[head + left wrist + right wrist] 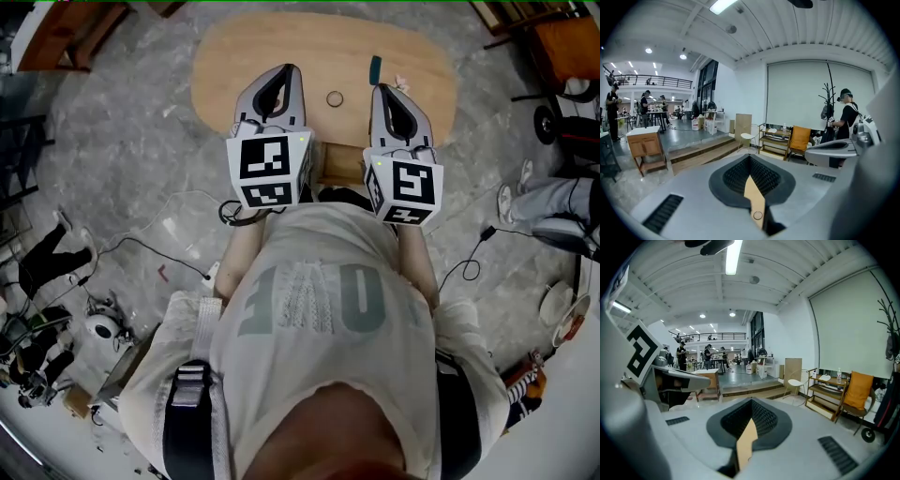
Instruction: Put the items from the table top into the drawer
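An oval wooden table [253, 56] lies below me in the head view. On it are a small metal ring [335, 97], a dark teal item [375, 67] and a small pale item [401, 82]. A wooden drawer front [339, 165] shows under the table's near edge, between my hands. My left gripper [292, 69] hangs over the table left of the ring, jaws together and empty. My right gripper [379, 89] hangs right of the ring, also shut and empty. Through the slit of the left jaws I see the table [753, 194] and the ring [757, 215].
Cables [169, 248] run over the grey stone floor at the left. A seated person's legs [553, 202] are at the right. Wooden furniture [66, 33] stands at the upper left. The gripper views show a large hall with a wooden cabinet [644, 145], an orange chair [799, 138] and a standing person [846, 117].
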### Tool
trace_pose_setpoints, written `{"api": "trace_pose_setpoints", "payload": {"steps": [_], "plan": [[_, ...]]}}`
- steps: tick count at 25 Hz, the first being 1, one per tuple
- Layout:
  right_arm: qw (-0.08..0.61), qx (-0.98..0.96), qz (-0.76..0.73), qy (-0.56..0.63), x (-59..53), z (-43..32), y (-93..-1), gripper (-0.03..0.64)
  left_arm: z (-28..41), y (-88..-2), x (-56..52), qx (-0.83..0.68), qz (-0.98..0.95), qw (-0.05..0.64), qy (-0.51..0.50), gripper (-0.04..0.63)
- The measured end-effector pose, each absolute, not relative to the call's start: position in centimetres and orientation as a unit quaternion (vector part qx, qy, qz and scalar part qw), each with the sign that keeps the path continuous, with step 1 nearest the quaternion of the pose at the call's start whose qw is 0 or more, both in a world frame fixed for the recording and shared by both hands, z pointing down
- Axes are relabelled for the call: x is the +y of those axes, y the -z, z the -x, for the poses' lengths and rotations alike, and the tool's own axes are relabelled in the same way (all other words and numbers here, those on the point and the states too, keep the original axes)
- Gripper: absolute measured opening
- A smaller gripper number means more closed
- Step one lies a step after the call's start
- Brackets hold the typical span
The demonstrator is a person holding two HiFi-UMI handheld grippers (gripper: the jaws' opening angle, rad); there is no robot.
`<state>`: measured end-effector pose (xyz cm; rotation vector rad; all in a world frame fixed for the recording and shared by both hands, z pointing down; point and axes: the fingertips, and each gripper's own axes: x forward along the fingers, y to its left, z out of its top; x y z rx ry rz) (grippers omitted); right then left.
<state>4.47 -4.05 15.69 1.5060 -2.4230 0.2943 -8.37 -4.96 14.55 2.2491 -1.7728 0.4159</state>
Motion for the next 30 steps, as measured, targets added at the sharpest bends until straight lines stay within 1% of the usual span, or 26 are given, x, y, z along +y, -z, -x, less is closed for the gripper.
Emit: {"api": "trace_pose_setpoints", "payload": {"steps": [13, 19, 24, 28, 30], "plan": [[0.132, -0.830, -0.532, -0.108, -5.5, -2.9, -16.2, 0.000, 10.1, -14.2, -7.6, -0.600, -0.778, 0.115, -0.147, 0.006], [0.136, -0.830, -0.528, -0.114, -6.8, -2.6, -17.6, 0.000, 10.0, -15.4, -8.9, -0.594, -0.782, 0.116, -0.148, 0.006], [0.141, -0.831, -0.522, -0.132, -8.4, -2.5, -21.8, 0.000, 9.0, -21.0, -10.4, -0.577, -0.787, 0.144, -0.166, 0.006], [0.148, -0.826, -0.524, -0.148, -9.7, -2.8, -28.4, 0.000, 8.6, -27.3, -11.9, -0.569, -0.789, 0.150, -0.176, 0.006], [0.140, -0.826, -0.525, -0.149, -10.3, -3.0, -31.6, 0.000, 8.8, -31.0, -12.4, -0.571, -0.787, 0.161, -0.167, 0.006]]}}
